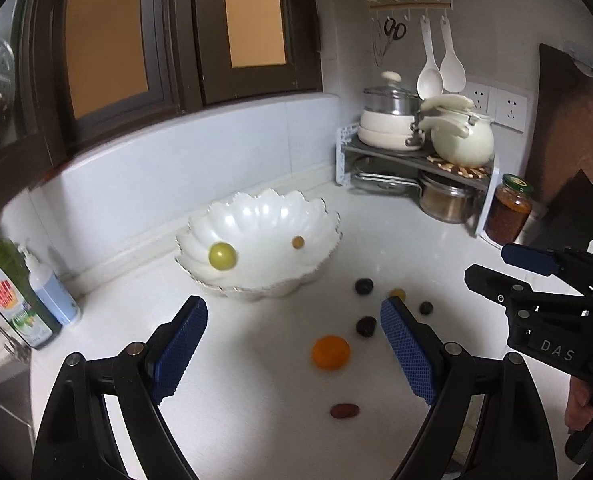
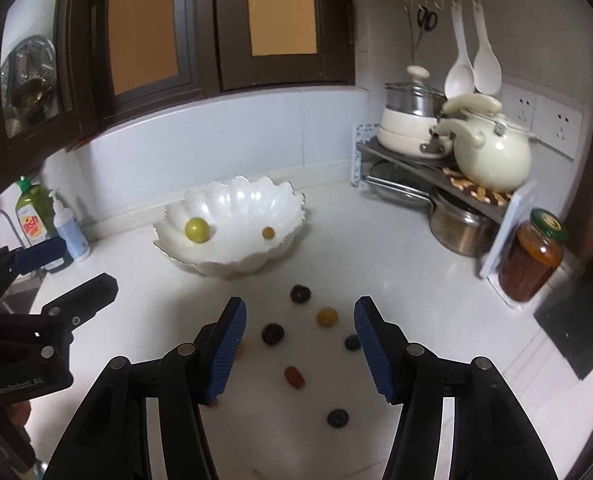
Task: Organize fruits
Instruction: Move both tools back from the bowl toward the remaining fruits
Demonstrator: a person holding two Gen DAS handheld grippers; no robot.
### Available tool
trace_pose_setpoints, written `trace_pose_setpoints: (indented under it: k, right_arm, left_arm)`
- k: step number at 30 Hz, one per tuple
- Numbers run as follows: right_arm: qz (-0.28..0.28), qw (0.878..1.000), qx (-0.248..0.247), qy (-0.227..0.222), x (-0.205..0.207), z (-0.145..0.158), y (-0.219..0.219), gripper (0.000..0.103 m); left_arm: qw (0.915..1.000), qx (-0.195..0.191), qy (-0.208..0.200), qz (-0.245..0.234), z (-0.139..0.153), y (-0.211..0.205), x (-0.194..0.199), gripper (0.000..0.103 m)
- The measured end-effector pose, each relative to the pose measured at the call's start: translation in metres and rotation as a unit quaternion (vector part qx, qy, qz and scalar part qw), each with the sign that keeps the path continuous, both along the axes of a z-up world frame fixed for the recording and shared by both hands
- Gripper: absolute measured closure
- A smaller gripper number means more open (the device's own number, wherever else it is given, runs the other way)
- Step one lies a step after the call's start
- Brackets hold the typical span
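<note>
A white scalloped bowl [image 1: 264, 216] [image 2: 236, 200] stands near the back wall. It holds a green fruit [image 1: 222, 256] [image 2: 197, 231] and a small amber one [image 1: 297, 242]. An orange [image 1: 330, 353], a small yellow fruit [image 2: 327, 317], a red-brown fruit [image 1: 344, 411] [image 2: 294, 377] and several dark fruits [image 1: 365, 326] [image 2: 273, 333] lie loose on the white counter in front of it. My left gripper [image 1: 294, 312] [image 2: 84, 264] hangs open above the orange, holding nothing. My right gripper [image 2: 299, 306] [image 1: 488, 260] is open over the dark fruits, also holding nothing.
A green bottle [image 1: 8, 288] and a pump bottle [image 1: 52, 292] stand at the left by the sink. A rack of pots [image 2: 436, 148] fills the back right corner, with a jar [image 2: 534, 256] beside it. A dark board [image 1: 568, 128] leans on the right wall.
</note>
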State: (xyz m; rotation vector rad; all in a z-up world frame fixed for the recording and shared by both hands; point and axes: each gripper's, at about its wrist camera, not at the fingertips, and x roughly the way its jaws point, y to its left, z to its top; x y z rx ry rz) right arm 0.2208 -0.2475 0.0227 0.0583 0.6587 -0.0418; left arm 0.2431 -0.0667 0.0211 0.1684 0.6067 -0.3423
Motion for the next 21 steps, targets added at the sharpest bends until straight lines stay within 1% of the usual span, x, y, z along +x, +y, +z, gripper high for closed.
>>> trace_pose_setpoints:
  k: [3, 7, 12, 16, 21]
  right_arm:
    - [-0.012, 1.000, -0.012, 0.006, -0.004, -0.009, -0.003, 0.045]
    - [-0.021, 0.999, -0.029, 0.013, -0.010, -0.019, -0.006, 0.045]
    - [-0.016, 0.999, -0.024, 0.031, -0.012, -0.034, -0.008, 0.045]
    - [-0.018, 0.999, -0.031, 0.037, -0.016, -0.044, -0.010, 0.045]
    - [-0.014, 0.998, -0.027, 0.057, -0.016, -0.059, -0.012, 0.046]
  left_arm:
    - [1.0000, 0.001, 0.008, 0.002, -0.010, -0.003, -0.003, 0.014]
    - [0.9998, 0.011, 0.013, 0.002, -0.023, -0.006, -0.008, 0.014]
    - [0.9995, 0.016, 0.027, 0.000, -0.038, -0.012, -0.015, 0.014]
    - [0.9991, 0.029, 0.032, 0.004, -0.049, -0.016, -0.020, 0.014]
    - [0.9980, 0.034, 0.054, 0.003, -0.063, -0.019, -0.021, 0.014]
